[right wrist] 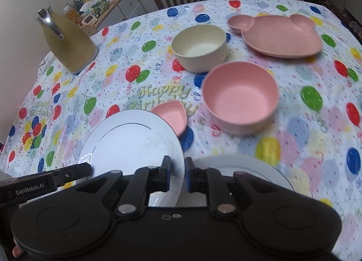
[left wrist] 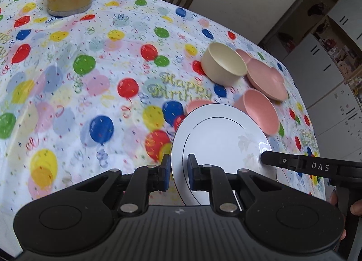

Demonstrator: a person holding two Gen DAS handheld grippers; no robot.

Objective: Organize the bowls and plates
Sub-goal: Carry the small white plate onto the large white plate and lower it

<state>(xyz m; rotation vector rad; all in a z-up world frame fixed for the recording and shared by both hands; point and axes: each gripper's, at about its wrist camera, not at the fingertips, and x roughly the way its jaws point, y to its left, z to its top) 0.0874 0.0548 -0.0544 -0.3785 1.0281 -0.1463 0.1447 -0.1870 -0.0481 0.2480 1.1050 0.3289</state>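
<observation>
Two hand-held grippers, left [left wrist: 178, 171] and right [right wrist: 177, 177], each pinching opposite rims of one white plate [right wrist: 133, 141], sharing its weight; probably clear of desk [right wrist: 294, 125]

Soft daylight; motion blur; fisheye edges

Tablecloth [right wrist: 158, 75] reads "Happy Birthday"; tongs read "DAS", "GenRobot.AI".

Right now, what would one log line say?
left tongs: shut on white plate | right tongs: shut on same plate | plate: lifted, tilted
</observation>
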